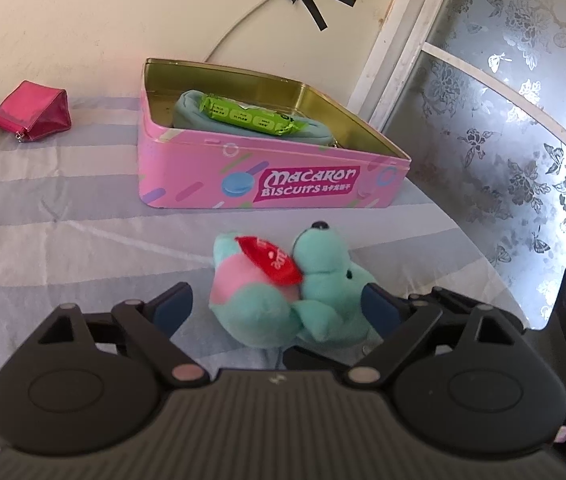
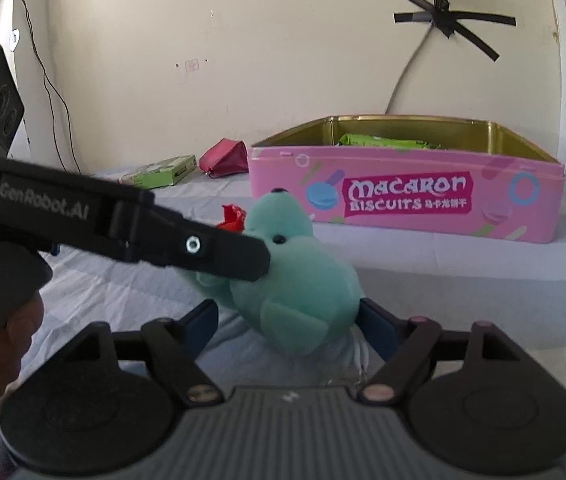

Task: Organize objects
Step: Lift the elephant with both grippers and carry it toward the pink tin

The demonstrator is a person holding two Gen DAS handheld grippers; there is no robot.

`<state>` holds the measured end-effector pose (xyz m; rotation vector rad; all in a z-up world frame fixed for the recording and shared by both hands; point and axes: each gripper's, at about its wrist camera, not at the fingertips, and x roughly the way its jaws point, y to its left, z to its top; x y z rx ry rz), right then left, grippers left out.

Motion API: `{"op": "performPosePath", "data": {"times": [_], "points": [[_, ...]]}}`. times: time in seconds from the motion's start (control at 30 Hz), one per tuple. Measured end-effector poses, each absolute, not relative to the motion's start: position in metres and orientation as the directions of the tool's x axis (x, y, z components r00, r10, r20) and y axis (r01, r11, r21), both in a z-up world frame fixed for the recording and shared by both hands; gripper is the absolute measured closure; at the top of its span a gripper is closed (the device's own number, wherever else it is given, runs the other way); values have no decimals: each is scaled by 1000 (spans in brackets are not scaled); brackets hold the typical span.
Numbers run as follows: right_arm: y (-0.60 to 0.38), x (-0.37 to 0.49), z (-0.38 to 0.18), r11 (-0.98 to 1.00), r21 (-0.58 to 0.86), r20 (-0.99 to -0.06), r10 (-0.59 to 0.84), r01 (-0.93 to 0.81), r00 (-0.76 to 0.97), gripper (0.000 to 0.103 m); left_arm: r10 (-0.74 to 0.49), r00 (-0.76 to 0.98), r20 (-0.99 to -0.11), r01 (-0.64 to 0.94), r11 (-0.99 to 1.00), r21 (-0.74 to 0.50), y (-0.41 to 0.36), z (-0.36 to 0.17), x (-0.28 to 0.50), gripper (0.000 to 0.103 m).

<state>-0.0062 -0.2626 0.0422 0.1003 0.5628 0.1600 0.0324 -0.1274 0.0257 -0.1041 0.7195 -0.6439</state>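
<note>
The teal plush toy (image 1: 283,288) with its red heart lies on the striped cloth of the tabletop (image 1: 63,248), just on the near side of the open pink biscuit tin (image 1: 267,184), which already holds a blue pouch (image 1: 193,98) and a green snack packet (image 1: 249,117). Both hand-held grippers sit around the toy with their jaws spread wide and nothing clamped: the left hand-held gripper (image 1: 279,306) has the toy between its blue pads, the right pad at most brushing the fur, the left pad clearly apart. The right hand-held gripper (image 2: 289,322) straddles the toy's near end in the same loose way. The toy's long axis runs roughly left to right across the left gripper's line, so either could close on it (neither is clearly nearer). From both, the tin lies straight ahead, farther off, so the likely move is a grasp, then a short carry forward over the tin's near wall.
</note>
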Motion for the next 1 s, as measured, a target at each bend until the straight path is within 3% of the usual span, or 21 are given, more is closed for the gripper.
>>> {"op": "performPosePath", "data": {"times": [0.57, 1.0], "points": [[-264, -7, 42, 979, 163, -524, 188, -119, 831, 25, -619, 513, -594, 487, 780, -392, -118, 5, 45, 0], [-263, -5, 41, 980, 158, -536, 186, -118, 823, 25, -628, 514, -584, 504, 772, -387, -116, 3, 43, 0]]}}
